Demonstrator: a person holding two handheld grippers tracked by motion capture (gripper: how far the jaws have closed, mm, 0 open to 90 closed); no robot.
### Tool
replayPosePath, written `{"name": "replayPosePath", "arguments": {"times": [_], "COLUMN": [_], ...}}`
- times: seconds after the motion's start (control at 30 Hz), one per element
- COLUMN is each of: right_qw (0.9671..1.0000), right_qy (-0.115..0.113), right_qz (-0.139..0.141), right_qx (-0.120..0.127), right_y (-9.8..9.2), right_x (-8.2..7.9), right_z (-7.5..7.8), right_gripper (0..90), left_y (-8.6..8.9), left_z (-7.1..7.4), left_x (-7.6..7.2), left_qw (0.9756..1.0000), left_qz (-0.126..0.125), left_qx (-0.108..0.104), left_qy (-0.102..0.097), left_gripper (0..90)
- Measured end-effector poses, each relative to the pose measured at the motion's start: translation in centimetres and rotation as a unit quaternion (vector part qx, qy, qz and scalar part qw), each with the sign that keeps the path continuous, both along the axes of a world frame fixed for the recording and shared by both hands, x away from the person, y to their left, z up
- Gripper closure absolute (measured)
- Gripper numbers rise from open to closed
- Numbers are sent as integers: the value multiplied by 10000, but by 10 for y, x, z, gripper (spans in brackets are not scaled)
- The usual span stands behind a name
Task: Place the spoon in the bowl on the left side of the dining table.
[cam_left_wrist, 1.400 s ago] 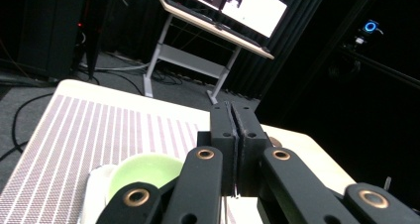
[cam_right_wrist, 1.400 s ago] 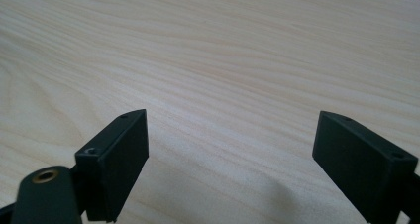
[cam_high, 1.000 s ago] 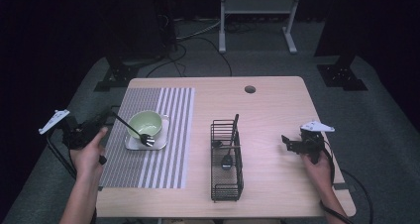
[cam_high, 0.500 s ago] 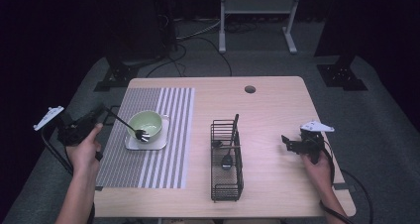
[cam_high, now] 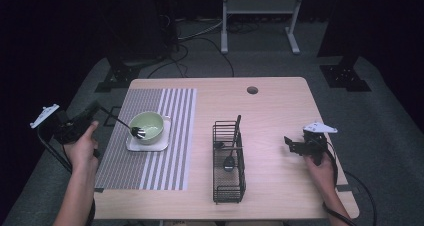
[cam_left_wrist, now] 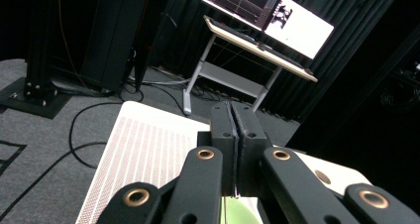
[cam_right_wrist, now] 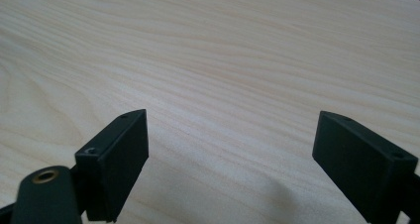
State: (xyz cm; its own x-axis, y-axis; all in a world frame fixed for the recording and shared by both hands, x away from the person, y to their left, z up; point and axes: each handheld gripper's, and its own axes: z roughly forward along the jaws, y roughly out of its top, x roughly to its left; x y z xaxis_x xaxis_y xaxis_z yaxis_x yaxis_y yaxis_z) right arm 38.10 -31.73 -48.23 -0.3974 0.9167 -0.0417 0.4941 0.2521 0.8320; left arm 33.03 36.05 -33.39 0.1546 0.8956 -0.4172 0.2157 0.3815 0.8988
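My left gripper [cam_high: 95, 107] hangs just off the table's left edge, shut on the handle of a dark fork [cam_high: 122, 122]. The fork slants down to the right, and its head lies inside a pale green bowl [cam_high: 150, 123]. That bowl stands on a small white square plate [cam_high: 148, 146] on the striped placemat [cam_high: 150, 171]. In the left gripper view the gripper [cam_left_wrist: 233, 120] has its jaws pressed together, with a sliver of the green bowl [cam_left_wrist: 237, 211] below them. My right gripper [cam_high: 289, 143] stands open low over bare wood at the right, and the right gripper view shows it [cam_right_wrist: 230, 154] with nothing between its fingers.
A black wire rack [cam_high: 229, 186] stands in the middle of the table [cam_high: 280, 106] with a dark spoon [cam_high: 230, 161] and another utensil in it. A round cable hole [cam_high: 252, 90] lies near the far edge. Stands and cables cover the floor beyond.
My left hand has drawn slightly left and away, and the fork's head has slid left inside the bowl. The right hand has kept still.
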Motion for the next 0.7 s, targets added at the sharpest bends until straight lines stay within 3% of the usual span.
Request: {"name": "replayPosePath", "arguments": {"times": [0.7], "right_qw": [10000], "right_qy": [-10], "right_qz": [2], "right_qx": [-26], "right_y": [1], "right_x": [0], "right_z": [0], "right_gripper": [131], "left_y": [2], "left_z": [-10], "left_x": [10], "left_qw": [9996], "left_qz": [241], "left_qx": [38], "left_qy": [137], "left_gripper": [895]}}
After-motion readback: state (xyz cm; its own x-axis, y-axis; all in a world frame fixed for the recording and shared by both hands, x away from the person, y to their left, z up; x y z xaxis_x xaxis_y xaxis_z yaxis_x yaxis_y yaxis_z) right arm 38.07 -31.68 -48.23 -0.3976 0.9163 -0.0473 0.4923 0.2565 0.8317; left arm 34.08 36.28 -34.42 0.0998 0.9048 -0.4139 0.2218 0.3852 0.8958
